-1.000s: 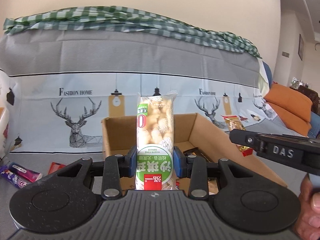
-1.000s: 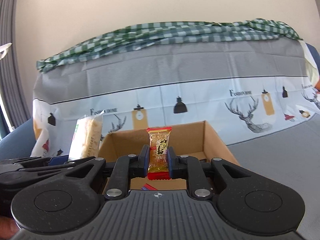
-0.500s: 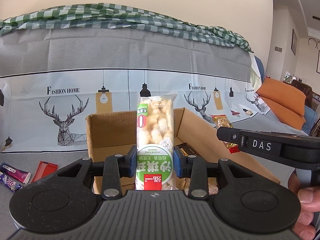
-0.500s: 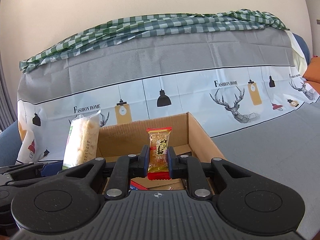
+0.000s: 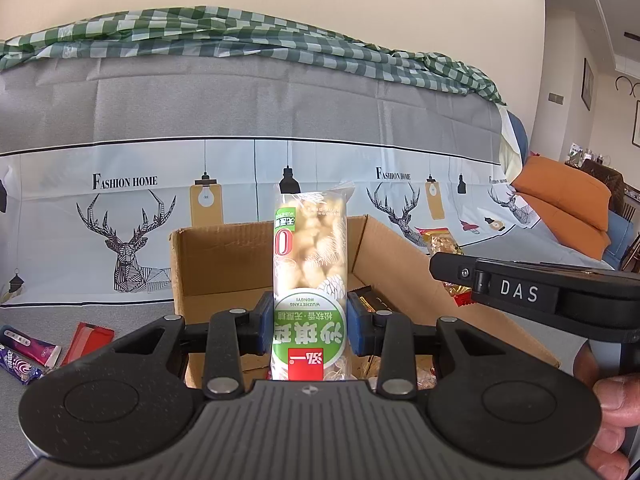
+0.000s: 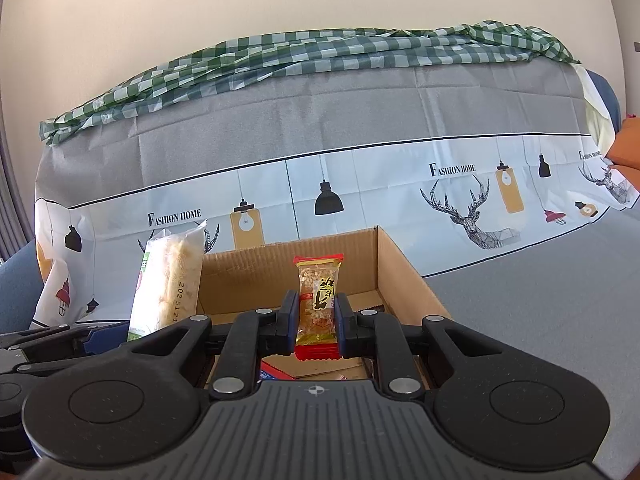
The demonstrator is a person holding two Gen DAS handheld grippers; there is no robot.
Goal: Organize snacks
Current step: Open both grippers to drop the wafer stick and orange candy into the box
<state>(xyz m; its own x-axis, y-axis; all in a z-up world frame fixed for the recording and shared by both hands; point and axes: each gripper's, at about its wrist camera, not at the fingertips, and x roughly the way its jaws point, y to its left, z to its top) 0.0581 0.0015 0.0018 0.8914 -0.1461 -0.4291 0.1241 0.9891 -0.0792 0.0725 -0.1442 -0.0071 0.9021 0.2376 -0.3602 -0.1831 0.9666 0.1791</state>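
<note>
My left gripper (image 5: 308, 326) is shut on a tall clear snack bag with a green label (image 5: 309, 280) and holds it upright above the near side of an open cardboard box (image 5: 224, 256). My right gripper (image 6: 317, 318) is shut on a small red-ended peanut candy bar (image 6: 318, 304), upright above the same box (image 6: 400, 276). In the right wrist view the tall bag (image 6: 168, 280) shows at the left. In the left wrist view the candy bar (image 5: 442, 244) shows at the right, behind the right gripper's body. Several packets lie inside the box.
The box stands on a grey cloth-covered sofa seat (image 6: 540, 300) with a deer-print backrest. A red packet (image 5: 86, 340) and purple packets (image 5: 24, 358) lie on the seat left of the box. Orange cushions (image 5: 568, 204) lie at the far right.
Both grippers have shifted over the box, which now sits more to the right in the left wrist view. Both still hold their snacks.
</note>
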